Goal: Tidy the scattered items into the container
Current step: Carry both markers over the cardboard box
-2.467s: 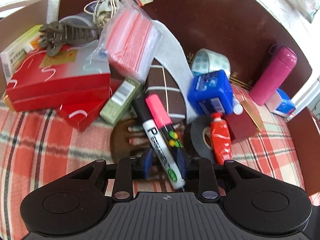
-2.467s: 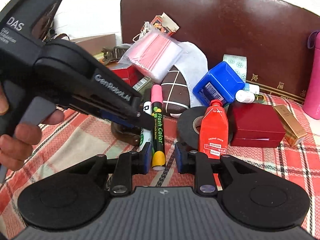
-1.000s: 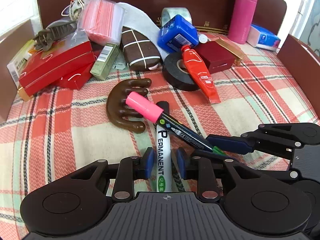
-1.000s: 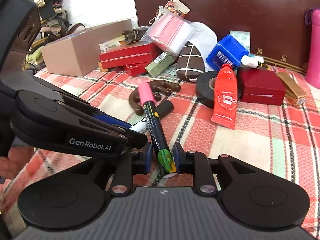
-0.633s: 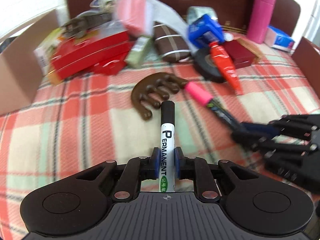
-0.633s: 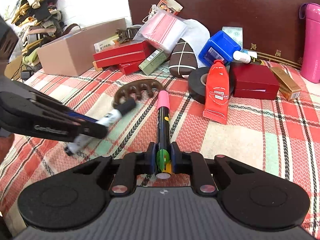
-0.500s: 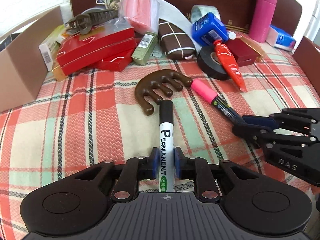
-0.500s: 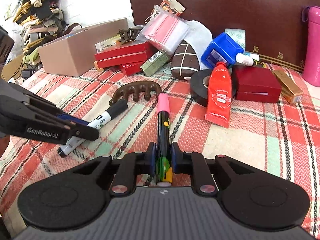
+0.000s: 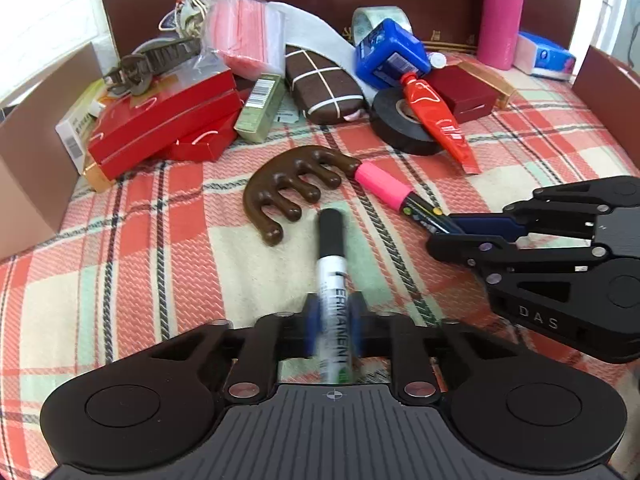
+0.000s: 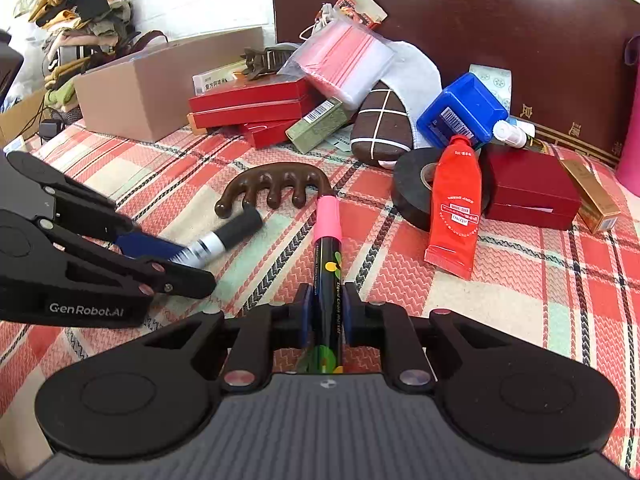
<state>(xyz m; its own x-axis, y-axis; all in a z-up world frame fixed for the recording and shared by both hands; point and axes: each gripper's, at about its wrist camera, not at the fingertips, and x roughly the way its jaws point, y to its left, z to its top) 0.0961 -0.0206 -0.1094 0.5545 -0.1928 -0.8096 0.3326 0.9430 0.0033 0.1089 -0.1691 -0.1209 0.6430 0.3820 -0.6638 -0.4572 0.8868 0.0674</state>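
My left gripper [image 9: 333,330] is shut on a white permanent marker [image 9: 332,276] with a black cap, held over the plaid cloth; it also shows in the right wrist view [image 10: 224,236]. My right gripper [image 10: 325,316] is shut on a black chalk marker with a pink cap [image 10: 327,248], seen in the left wrist view [image 9: 396,192] too. A brown wooden comb [image 9: 296,188] lies just beyond both marker tips. A brown cardboard box [image 10: 160,88] stands at the far left.
A pile lies at the back against the dark headboard [image 10: 480,12]: red boxes [image 9: 160,120], a zip bag [image 9: 240,36], a brown pouch [image 9: 324,84], a blue bottle [image 9: 392,56], black tape [image 9: 404,120], a red tube [image 9: 436,120], a pink flask [image 9: 500,12].
Both grippers have lifted their markers out of the pile and drawn back towards me. In the last half second the left marker wobbles and blurs; the right barely moves.
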